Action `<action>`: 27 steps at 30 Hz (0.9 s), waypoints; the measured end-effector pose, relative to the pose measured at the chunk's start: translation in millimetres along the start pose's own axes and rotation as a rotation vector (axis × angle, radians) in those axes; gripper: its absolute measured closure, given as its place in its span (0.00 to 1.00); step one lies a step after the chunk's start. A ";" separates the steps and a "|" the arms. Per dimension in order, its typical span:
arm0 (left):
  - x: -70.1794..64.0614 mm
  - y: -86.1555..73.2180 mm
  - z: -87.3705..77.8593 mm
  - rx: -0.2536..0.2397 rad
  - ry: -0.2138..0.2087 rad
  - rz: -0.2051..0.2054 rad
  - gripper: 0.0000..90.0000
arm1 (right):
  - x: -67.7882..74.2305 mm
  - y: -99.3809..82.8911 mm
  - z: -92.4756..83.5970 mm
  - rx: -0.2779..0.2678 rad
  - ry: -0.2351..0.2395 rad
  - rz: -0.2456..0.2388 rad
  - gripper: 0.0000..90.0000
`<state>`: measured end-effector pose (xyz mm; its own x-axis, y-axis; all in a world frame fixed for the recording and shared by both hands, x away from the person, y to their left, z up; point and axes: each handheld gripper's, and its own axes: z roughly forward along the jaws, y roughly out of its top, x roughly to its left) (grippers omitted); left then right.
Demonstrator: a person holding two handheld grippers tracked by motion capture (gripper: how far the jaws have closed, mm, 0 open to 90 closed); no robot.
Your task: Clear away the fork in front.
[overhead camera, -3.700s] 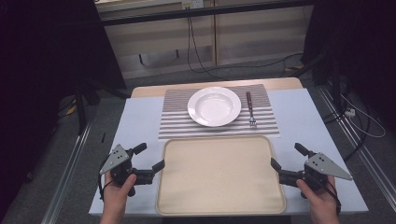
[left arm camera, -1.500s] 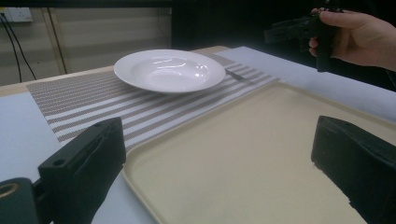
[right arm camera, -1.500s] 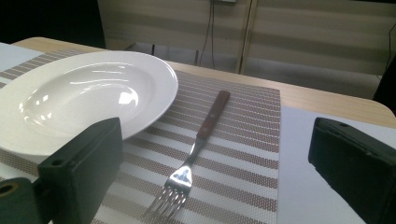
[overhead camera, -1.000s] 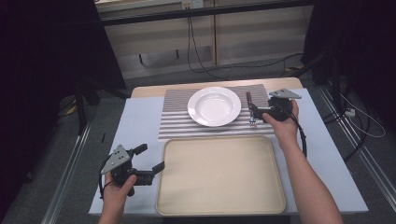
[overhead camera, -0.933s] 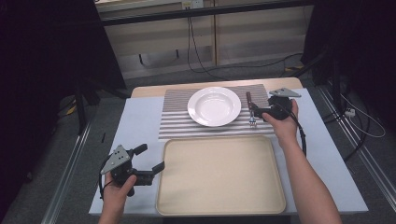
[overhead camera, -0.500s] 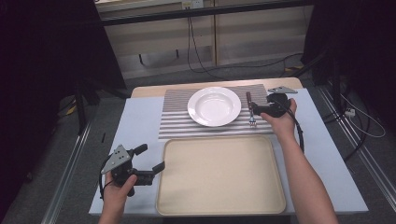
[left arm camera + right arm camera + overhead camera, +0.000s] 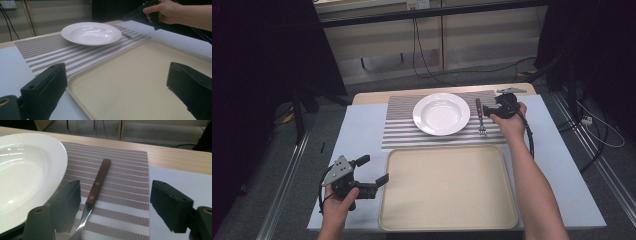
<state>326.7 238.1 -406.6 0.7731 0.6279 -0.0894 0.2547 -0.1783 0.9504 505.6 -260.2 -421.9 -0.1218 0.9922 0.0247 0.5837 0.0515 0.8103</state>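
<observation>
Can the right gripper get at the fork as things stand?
Probably yes. The right gripper is open beside the fork, whose wooden handle lies bare on the striped placemat; only the plate crowds one jaw.

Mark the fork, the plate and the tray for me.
fork (image 7: pixel 98 181), right gripper view, on its wooden handle.
plate (image 7: pixel 441 114), high view, on the middle of its bowl.
tray (image 7: pixel 447 185), high view, on its bare floor.

Evenly lit from overhead across the pale blue tabletop (image 7: pixel 557 150), dark at the surrounding edges. Soft glare on the glossy white round plate (image 7: pixel 91 33). Blurred near black jaws in both gripper views; faint shadows only.
</observation>
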 end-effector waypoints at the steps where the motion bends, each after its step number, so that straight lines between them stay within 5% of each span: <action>1: 0.0 0.1 -0.1 0.000 0.001 0.001 0.04 | -0.5 2.1 0.7 0.013 -0.002 0.006 0.27; 7: 1.5 0.6 -2.8 -0.009 0.010 -0.003 0.04 | 2.8 10.2 5.7 0.037 0.003 0.009 0.32; 10: 1.6 0.5 -4.1 -0.014 0.014 -0.012 0.04 | 5.8 14.1 10.7 0.095 0.008 0.010 0.35; 16: 1.4 -1.3 -3.0 0.000 0.017 -0.002 0.04 | 9.6 14.3 18.7 0.127 0.013 0.015 0.53; 27: 1.9 -2.7 -2.1 0.007 0.019 -0.008 0.04 | 21.7 14.0 37.3 0.192 0.038 0.020 0.70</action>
<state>326.2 241.3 -408.7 0.7596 0.6440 -0.0915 0.2654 -0.1784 0.9475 541.1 -233.7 -431.8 -0.1369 0.9885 0.0649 0.7282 0.0560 0.6830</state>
